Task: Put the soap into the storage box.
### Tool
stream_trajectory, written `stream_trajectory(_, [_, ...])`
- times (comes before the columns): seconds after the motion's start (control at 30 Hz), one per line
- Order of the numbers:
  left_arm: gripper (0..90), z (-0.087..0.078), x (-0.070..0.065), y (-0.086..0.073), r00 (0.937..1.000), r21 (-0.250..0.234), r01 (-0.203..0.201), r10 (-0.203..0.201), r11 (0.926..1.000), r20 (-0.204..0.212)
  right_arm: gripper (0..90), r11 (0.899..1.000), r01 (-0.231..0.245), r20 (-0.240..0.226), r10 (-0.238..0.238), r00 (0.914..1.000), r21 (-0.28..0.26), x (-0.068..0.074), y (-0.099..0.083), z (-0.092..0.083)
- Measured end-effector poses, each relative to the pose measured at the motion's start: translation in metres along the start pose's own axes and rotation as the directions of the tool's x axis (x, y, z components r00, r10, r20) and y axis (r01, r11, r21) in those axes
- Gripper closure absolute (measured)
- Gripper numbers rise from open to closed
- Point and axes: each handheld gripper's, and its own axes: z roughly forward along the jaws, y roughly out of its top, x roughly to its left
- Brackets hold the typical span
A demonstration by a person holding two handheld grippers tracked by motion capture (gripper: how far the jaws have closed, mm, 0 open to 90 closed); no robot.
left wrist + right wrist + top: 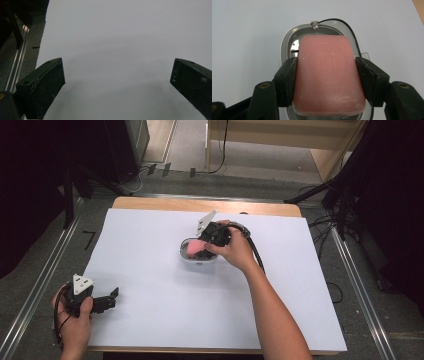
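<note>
The pink rounded soap bar (329, 75) is clamped by the right gripper (327, 77) over, perhaps inside, the oval metal-lined dish (287, 47). It should be kept level. The left gripper (117, 82) is held wide, empty

Pink bar of soap (329, 75) clamped from both sides by the right gripper (327, 82), one black jaw pressed flat against each long side. Held directly over an oval soap dish (287, 47) with a shiny metal inside. Beneath the dish, white table surface (244, 32).
</note>
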Motion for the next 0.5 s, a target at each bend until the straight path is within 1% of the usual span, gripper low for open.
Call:
stream_trajectory(0.1, [0.0, 0.000, 0.000, 0.000, 1.0000, -0.001, 0.000, 0.000, 1.0000, 0.000, 38.4, 1.000, -0.007, 0.000, 0.007, 1.0000, 0.006, 0.001, 0.000, 0.002])
stream_trajectory(0.13, [0.0, 0.000, 0.000, 0.000, 1.0000, 0.001, 0.000, 0.000, 1.0000, -0.001, 37.4, 1.000, -0.008, 0.007, 0.008, 0.9999, 0.006, 0.001, 0.000, 0.002])
stream_trajectory(0.23, [0.0, 0.000, 0.000, 0.000, 1.0000, 0.000, -0.001, 0.001, 1.0000, 0.000, 33.2, 0.999, -0.046, -0.005, 0.046, 0.9990, -0.017, 0.000, -0.001, -0.002])
stream_trajectory(0.27, [0.0, 0.000, 0.000, 0.000, 1.0000, 0.001, -0.001, 0.001, 1.0000, 0.000, 32.6, 0.999, -0.052, 0.001, 0.052, 0.9987, -0.015, 0.000, -0.001, -0.003])
stream_trajectory(0.3, [0.0, 0.000, 0.000, 0.000, 1.0000, 0.003, -0.002, 0.002, 1.0000, -0.001, 32.2, 0.999, -0.048, 0.011, 0.048, 0.9988, -0.011, 0.000, -0.002, -0.005])
stream_trajectory(0.33, [0.0, 0.000, 0.000, 0.000, 1.0000, 0.002, -0.002, 0.002, 1.0000, 0.000, 32.2, 0.999, -0.048, 0.011, 0.048, 0.9988, -0.011, 0.000, -0.002, -0.005])
stream_trajectory(0.37, [0.0, 0.000, 0.000, 0.000, 1.0000, 0.002, -0.001, 0.001, 1.0000, 0.000, 31.9, 0.997, -0.067, 0.021, 0.068, 0.9975, -0.025, 0.001, -0.005, -0.008])
stream_trajectory(0.4, [0.0, 0.000, 0.000, 0.000, 1.0000, 0.002, -0.001, 0.001, 1.0000, -0.001, 31.9, 0.997, -0.067, 0.021, 0.068, 0.9975, -0.025, 0.001, -0.005, -0.008])
stream_trajectory(0.47, [0.0, 0.000, 0.000, 0.000, 1.0000, 0.002, -0.002, 0.002, 1.0000, 0.000, 31.0, 0.996, -0.081, 0.042, 0.083, 0.9957, -0.045, 0.000, -0.007, -0.012])
stream_trajectory(0.5, [0.0, 0.000, 0.000, 0.000, 1.0000, 0.001, -0.003, 0.003, 1.0000, 0.000, 29.9, 0.993, -0.104, 0.060, 0.108, 0.9924, -0.062, 0.001, -0.009, -0.016])
